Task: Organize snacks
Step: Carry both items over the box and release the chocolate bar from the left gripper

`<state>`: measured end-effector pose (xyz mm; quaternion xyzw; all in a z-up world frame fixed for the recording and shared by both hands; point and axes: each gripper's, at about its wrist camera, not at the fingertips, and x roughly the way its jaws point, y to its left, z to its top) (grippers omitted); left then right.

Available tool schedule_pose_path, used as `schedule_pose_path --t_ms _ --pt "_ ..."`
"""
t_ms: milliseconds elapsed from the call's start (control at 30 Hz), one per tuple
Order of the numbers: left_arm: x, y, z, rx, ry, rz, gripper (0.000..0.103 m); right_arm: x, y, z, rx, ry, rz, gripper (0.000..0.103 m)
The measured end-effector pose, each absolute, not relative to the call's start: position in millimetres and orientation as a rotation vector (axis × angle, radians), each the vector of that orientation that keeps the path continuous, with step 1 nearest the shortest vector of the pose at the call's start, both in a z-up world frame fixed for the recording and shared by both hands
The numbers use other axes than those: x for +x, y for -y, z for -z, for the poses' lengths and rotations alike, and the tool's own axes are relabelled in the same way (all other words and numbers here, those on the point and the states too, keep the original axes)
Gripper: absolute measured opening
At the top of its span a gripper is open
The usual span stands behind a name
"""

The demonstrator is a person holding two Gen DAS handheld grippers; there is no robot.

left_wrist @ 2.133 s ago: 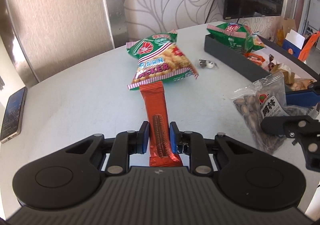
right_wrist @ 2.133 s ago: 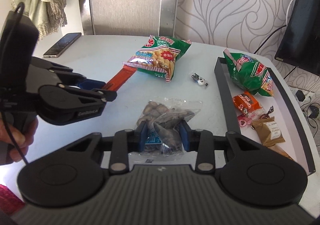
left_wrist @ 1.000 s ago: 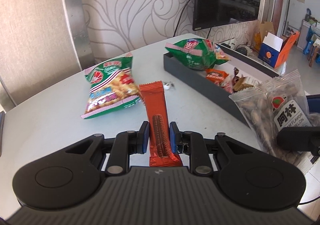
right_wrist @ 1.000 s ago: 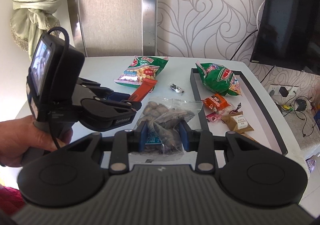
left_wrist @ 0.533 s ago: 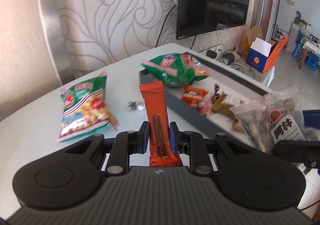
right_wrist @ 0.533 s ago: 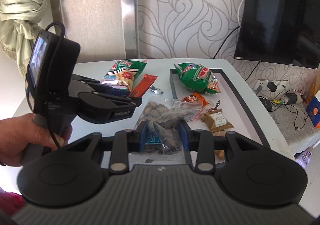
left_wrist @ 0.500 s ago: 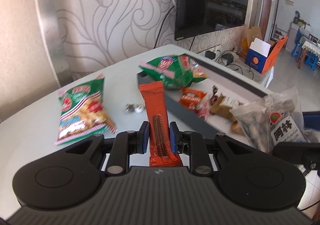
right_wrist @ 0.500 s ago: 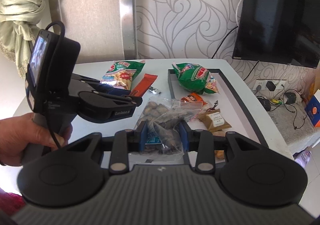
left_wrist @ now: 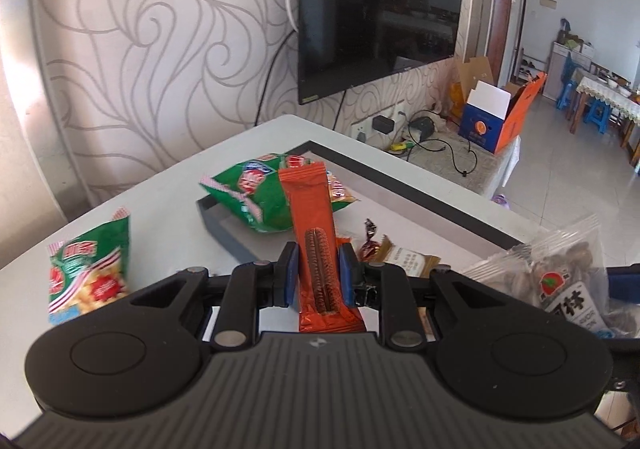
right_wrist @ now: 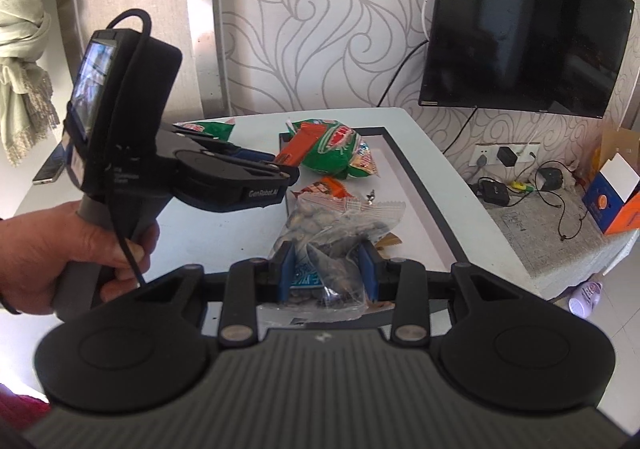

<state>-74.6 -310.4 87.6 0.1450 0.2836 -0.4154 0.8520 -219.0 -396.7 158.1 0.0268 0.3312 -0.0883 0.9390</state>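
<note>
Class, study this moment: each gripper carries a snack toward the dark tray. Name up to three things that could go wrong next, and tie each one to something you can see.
1. The left gripper pinches the orange bar near its lower end; the long free end could catch the tray wall.
2. The right gripper squeezes a loose clear nut bag, which might slip.
3. The two grippers sit close together, so they could bump when releasing.

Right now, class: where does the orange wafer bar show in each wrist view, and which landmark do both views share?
Left wrist: orange wafer bar at centre, upright between the left gripper pads.
Right wrist: orange wafer bar upper centre, sticking out of that gripper.
Shared landmark: green snack bag in the tray.
</note>
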Motion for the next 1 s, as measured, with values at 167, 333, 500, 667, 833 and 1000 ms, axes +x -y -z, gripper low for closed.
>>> schedule_pose_path --t_ms 167,333,500,667,833,1000 --pt "-68 329 -76 0.312 -0.617 0.879 0.025 -219 407 -158 0.056 -0.682 0.199 0.037" --pt "-59 344 -61 0.321 -0.645 0.883 0.025 -219 414 -156 0.057 -0.692 0.216 0.037" --pt "-53 360 -47 0.335 -0.662 0.888 0.025 -218 422 -156 0.06 -0.697 0.236 0.037" --pt "-46 374 -36 0.349 -0.669 0.884 0.025 -220 429 -155 0.065 -0.696 0.253 0.037" --pt "-41 386 -30 0.346 -0.674 0.879 0.025 -221 433 -155 0.066 -0.7 0.266 0.037" --pt "-38 393 -26 0.347 -0.678 0.881 0.025 -219 436 -155 0.061 -0.703 0.27 0.037"
